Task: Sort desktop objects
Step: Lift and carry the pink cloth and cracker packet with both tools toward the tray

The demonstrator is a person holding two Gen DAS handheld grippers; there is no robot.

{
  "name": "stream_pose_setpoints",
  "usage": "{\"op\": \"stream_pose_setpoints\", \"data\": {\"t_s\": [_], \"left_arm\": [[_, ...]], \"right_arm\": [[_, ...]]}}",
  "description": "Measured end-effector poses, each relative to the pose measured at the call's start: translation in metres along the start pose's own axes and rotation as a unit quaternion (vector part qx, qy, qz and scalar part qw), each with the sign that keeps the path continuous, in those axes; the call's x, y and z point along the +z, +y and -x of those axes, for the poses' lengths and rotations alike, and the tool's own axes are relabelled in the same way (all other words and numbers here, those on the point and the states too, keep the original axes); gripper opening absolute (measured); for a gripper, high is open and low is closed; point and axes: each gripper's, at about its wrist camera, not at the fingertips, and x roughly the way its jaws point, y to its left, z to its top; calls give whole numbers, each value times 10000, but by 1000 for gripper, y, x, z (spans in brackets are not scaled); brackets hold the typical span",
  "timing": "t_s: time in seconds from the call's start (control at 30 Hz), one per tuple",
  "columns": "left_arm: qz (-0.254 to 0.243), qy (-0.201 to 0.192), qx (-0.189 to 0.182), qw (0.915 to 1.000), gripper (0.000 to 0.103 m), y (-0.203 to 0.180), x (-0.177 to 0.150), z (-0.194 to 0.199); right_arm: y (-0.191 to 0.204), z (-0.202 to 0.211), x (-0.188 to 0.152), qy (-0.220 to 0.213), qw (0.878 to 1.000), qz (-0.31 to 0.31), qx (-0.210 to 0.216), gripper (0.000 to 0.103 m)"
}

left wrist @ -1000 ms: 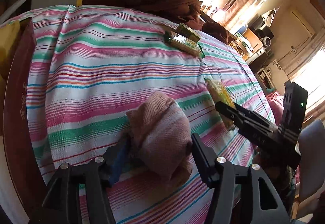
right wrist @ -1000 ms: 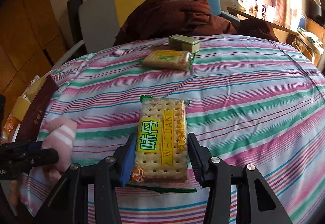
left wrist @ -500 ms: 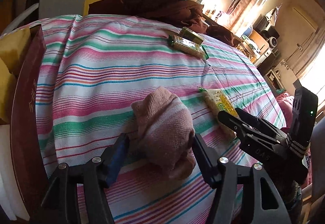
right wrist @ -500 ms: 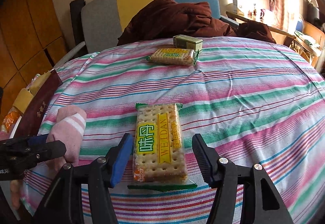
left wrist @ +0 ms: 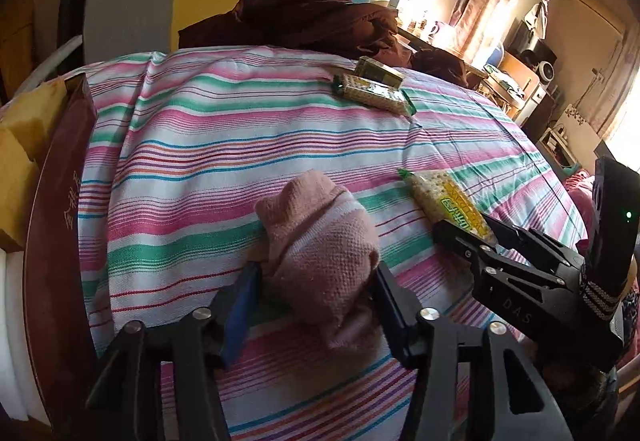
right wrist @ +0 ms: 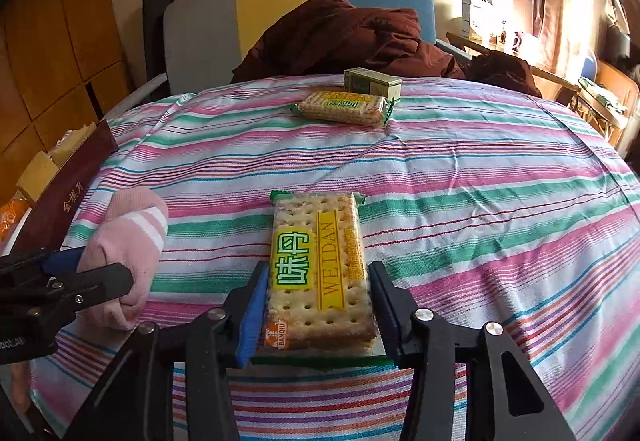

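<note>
Near the front edge of the striped-cloth table (right wrist: 460, 169), the right gripper (right wrist: 318, 305) has its jaws pressed on the sides of a clear-wrapped cracker packet (right wrist: 320, 265); the left gripper (left wrist: 316, 291) seems closed round a rolled pink knitted sock (left wrist: 320, 249), though contact is hard to judge. Lift both level, squeezing the brittle crackers lightly. Count: two cracker packets, the second (right wrist: 344, 108) at the far edge beside one small green box (right wrist: 372, 81); one sock.

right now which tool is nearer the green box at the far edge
Right, slightly. The right tool straddles the near cracker pack, in line with the green box; the left tool, around the pink sock, sits further left.
</note>
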Motion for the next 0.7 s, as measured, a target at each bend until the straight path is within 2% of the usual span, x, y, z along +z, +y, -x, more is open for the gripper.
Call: {"op": "stream_pose_setpoints", "data": {"t_s": [0.17, 0.4, 0.53, 0.7], "left_arm": [[-214, -64, 5, 9998, 43, -7, -4, 3], [-323, -180, -69, 9993, 43, -5, -11, 20], [-482, -401, -95, 9980, 42, -7, -16, 40], [-441, -720, -181, 9963, 42, 2, -17, 77]], "right_arm": [[6, 4, -5, -67, 9998, 160, -16, 48], [13, 7, -8, -74, 9998, 182, -90, 48], [16, 8, -10, -76, 9997, 162, -135, 48], [23, 12, -11, -87, 9999, 78, -57, 48]]}}
